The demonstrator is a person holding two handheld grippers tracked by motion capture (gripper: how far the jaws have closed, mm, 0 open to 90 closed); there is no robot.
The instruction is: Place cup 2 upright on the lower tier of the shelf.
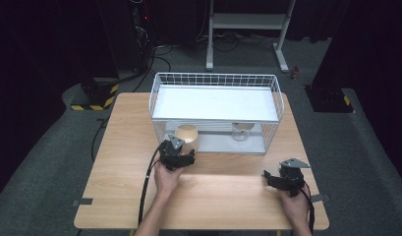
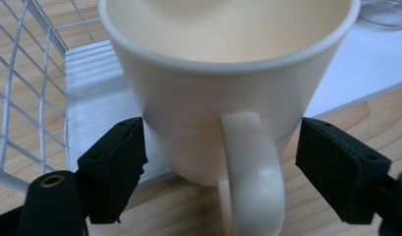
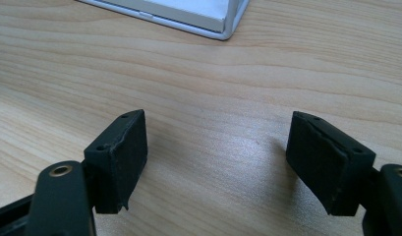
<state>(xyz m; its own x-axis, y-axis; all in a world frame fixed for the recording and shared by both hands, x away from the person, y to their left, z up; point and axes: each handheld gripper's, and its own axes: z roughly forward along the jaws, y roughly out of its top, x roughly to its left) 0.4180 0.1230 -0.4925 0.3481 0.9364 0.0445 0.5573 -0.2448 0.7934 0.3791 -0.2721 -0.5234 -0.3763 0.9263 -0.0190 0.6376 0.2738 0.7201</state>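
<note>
Two grippers on wooden table [image 1: 115, 162]. Right gripper [image 1: 285, 178] near front right edge, jaws spread, nothing between. Left gripper [image 2: 220, 162] jaws wide either side of cream mug [image 2: 228, 88], not clamped; handle faces camera. Mug at rack's [image 1: 277, 98] open lower front, half on white base. Glass [image 1: 241, 132] deeper in rack. Judgement: grasp or release stage, which unclear. No readable writing or labels.

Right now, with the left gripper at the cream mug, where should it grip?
Probably the mug body, low on its tapered wall, from the handle side. The handle points at the left gripper, whose open fingers already flank the narrower base, one on each side.
</note>
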